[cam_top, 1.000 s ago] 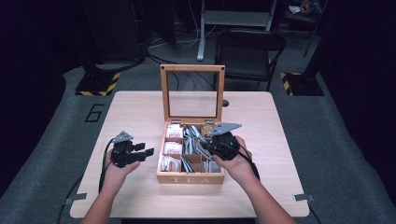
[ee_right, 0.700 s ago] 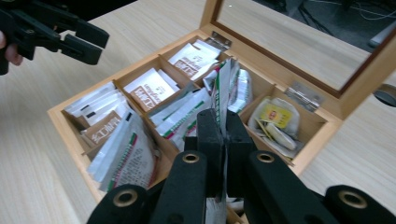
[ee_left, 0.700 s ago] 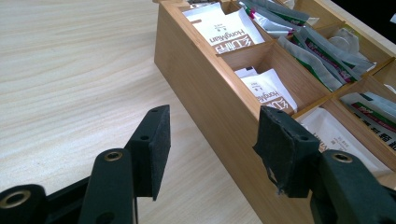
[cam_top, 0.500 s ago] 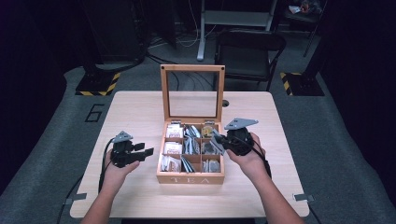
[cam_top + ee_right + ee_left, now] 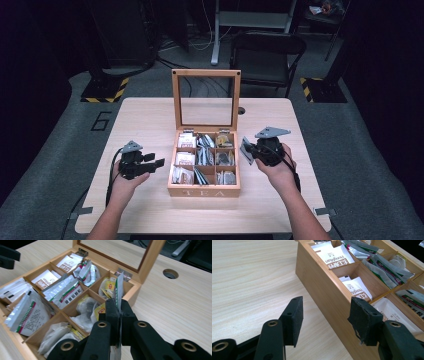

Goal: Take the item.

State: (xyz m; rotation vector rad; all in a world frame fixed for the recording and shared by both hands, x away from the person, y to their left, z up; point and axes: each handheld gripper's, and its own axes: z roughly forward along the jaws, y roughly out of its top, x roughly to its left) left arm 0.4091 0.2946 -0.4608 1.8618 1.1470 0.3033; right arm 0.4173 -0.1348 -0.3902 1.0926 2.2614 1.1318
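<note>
On the left of the desk, the left claw rests low beside the wooden tea box, its jaws apart with nothing between them, pointing at the box's left wall. The box stands mid-desk with its glass lid upright and sachets filling its compartments. To the right, just beside the box, the right claw is clamped on a silver tea sachet, probably green-printed, held edge-on above the desk.
</note>
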